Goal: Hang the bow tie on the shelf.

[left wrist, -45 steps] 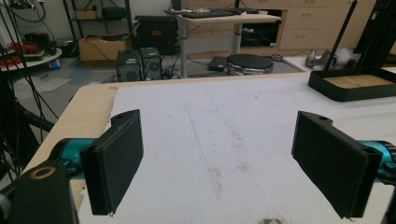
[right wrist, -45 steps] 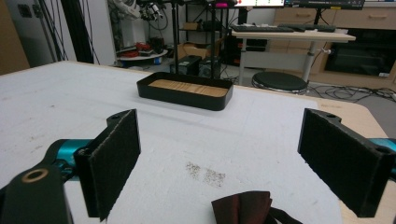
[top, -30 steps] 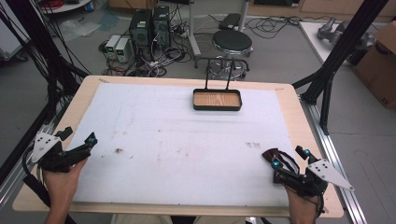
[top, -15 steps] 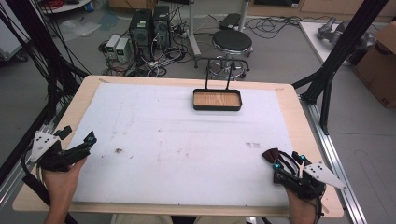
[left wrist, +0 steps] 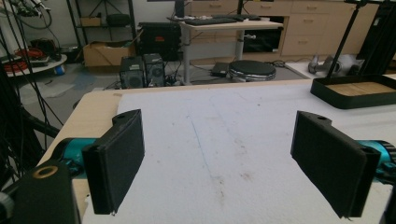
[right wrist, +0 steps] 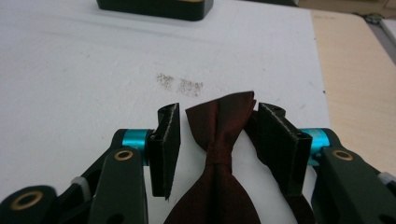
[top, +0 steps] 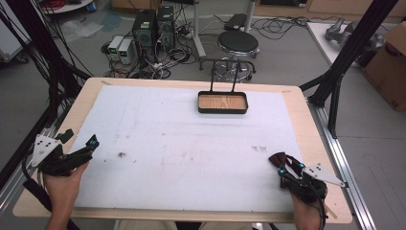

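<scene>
A dark red bow tie [right wrist: 219,126] lies flat on the white mat near the table's front right, seen small in the high view as the bow tie [top: 276,158]. My right gripper [right wrist: 219,112] straddles it, and its jaws have just been closing with the tie between them. The left pad [right wrist: 168,135] stands a narrow gap off the cloth. The right pad [right wrist: 280,144] sits at the tie's edge, so I read no firm pinch. In the high view the right gripper [top: 283,165] is low over the mat. My left gripper [left wrist: 219,116] rests open and empty at the front left [top: 79,140].
A black tray with a wooden floor and an upright wire handle [top: 223,110] stands at the far middle of the mat, also seen as the tray [left wrist: 355,100] and the tray [right wrist: 154,11]. Small dark smudges [right wrist: 180,84] mark the mat ahead of the bow tie. Bare wood [top: 306,124] borders the mat.
The right gripper has sunk a little toward the mat and its jaws have narrowed around the bow tie. The left gripper has kept still.
</scene>
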Demonstrator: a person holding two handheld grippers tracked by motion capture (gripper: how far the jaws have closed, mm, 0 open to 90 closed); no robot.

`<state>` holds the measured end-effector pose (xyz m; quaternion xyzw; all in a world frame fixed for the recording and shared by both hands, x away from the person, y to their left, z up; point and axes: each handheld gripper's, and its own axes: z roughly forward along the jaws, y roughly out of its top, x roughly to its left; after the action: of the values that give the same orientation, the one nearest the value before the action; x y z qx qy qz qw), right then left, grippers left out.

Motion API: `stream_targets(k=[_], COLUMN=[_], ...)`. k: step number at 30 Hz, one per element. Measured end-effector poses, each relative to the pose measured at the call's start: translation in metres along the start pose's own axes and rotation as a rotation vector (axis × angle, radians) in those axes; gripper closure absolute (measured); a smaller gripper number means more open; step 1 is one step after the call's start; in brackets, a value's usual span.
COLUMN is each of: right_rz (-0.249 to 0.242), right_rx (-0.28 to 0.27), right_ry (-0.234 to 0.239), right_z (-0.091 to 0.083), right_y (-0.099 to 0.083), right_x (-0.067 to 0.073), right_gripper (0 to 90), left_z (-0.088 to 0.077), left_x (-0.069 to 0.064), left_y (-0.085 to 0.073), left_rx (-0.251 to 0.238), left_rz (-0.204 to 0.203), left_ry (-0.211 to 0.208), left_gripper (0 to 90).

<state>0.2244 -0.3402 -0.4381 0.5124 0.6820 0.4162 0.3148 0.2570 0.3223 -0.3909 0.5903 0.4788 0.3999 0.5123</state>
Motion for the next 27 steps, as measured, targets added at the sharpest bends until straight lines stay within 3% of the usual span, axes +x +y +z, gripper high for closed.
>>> stream_targets(k=[8, 18, 27], right_rz=[0.002, 0.001, -0.001], right_rx=[0.072, 0.124, 0.154], right_ry=[-0.008, -0.017, -0.016], right_z=[0.009, 0.017, 0.019], right_y=[-0.001, -0.001, 0.001], right_x=[-0.001, 0.0, 0.0], right_gripper=[55.0, 59.5, 72.7], left_z=[0.0, -0.001, -0.002], left_x=[-0.001, -0.001, -0.001], left_y=[0.0, 0.0, 0.001], left_rx=[0.001, -0.003, -0.008], left_rz=[0.003, 0.004, 0.003], left_ry=[-0.001, 0.001, 0.001], left_gripper=[17.7, 17.8, 18.2])
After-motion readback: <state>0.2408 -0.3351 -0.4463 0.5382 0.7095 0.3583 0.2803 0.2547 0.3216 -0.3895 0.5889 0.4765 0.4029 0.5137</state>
